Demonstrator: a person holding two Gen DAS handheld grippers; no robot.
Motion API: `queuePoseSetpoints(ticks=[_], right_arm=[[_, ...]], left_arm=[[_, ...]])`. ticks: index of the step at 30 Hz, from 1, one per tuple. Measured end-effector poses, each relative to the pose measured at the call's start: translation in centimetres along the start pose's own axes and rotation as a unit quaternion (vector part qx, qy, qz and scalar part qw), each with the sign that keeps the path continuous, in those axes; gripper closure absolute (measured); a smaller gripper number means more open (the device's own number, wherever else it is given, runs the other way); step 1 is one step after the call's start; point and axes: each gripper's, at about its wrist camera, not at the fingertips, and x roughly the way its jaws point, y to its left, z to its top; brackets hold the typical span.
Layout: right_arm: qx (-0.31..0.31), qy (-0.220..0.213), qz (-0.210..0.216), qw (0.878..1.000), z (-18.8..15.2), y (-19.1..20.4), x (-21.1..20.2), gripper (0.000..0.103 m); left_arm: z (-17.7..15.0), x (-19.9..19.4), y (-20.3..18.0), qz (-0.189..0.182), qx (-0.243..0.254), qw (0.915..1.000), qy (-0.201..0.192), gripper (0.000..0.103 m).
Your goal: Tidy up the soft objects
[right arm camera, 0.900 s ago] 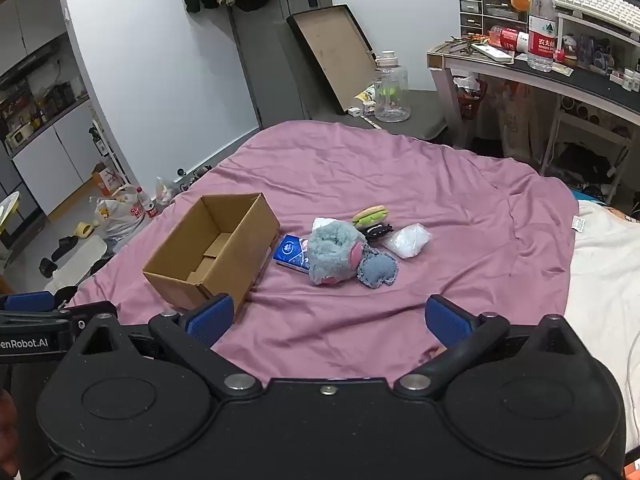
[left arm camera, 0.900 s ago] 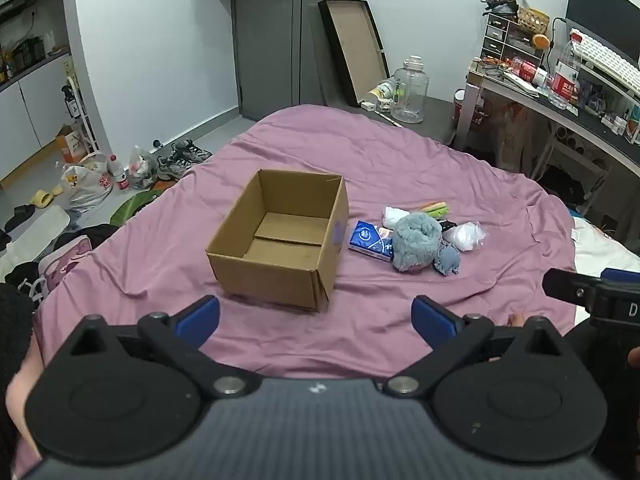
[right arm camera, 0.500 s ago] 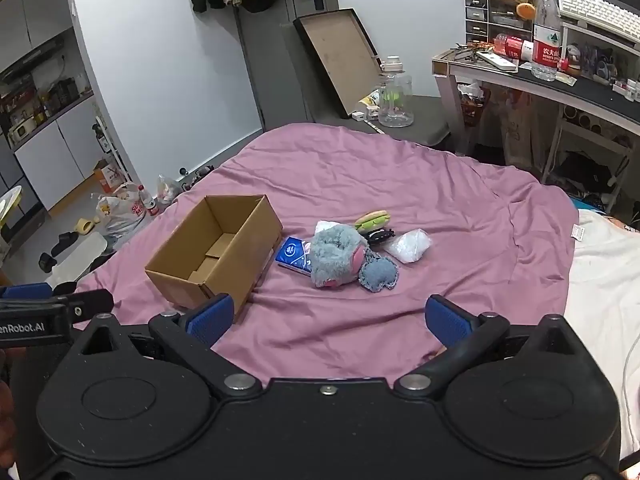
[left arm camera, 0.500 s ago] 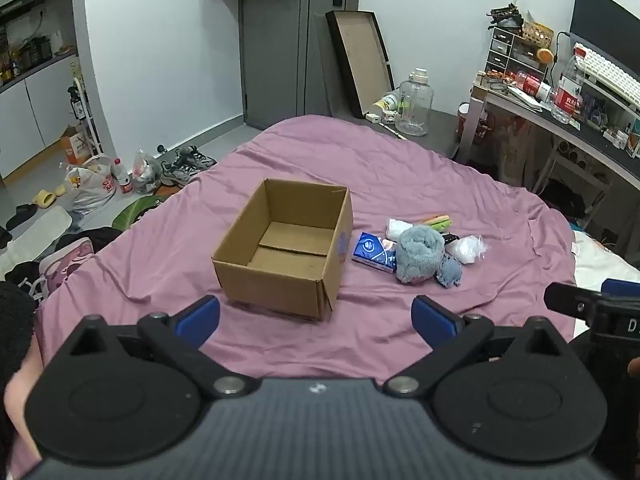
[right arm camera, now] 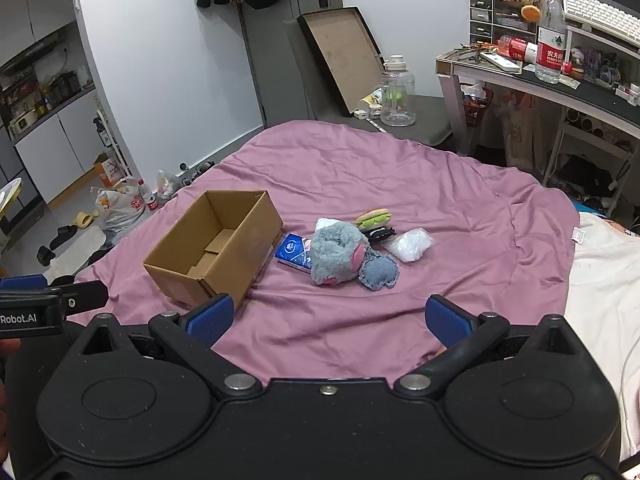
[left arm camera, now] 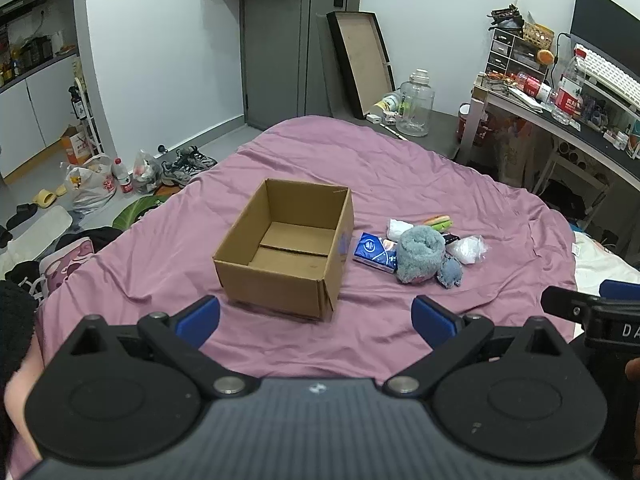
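An empty cardboard box [left arm camera: 285,246] [right arm camera: 216,246] stands open on the purple bedsheet [left arm camera: 400,184] [right arm camera: 400,176]. To its right lies a pile: a grey-blue plush toy [left arm camera: 420,254] [right arm camera: 338,254], a blue tissue pack [left arm camera: 374,251] [right arm camera: 293,251], a burger-shaped toy [left arm camera: 439,222] [right arm camera: 374,218], a white bag [left arm camera: 467,249] [right arm camera: 410,245] and a white cloth [left arm camera: 397,227]. My left gripper [left arm camera: 316,322] hangs open near the bed's front edge, short of the box. My right gripper [right arm camera: 328,320] is open too, nearer than the pile, nothing between its fingers.
A desk [right arm camera: 560,92] with bottles and clutter stands at the right. A large clear jug [left arm camera: 416,106] and a leaning frame [left arm camera: 360,62] sit past the bed's far end. Shoes and bags [left arm camera: 104,180] litter the floor on the left. A white blanket [right arm camera: 604,280] lies at the bed's right.
Both views have tilted up and pulled back slightly, so the box and the pile sit lower and smaller in the frames. Both grippers stay open and empty.
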Motion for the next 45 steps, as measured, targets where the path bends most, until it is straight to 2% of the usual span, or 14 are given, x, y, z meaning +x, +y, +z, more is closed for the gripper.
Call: queuePoseSetpoints(ticks=[12, 45], right_arm=[[0.003, -0.001, -0.001, 1.0, 0.14, -0.15, 0.12, 0.0], [0.004, -0.005, 0.0, 1.0, 0.15, -0.63, 0.05, 0.0]], left_arm=[[-0.05, -0.19, -0.22, -0.003, -0.003, 0.9999, -0.009, 0.002], [0.32, -0.04, -0.43, -0.005, 0.002, 1.0, -0.005, 0.002]])
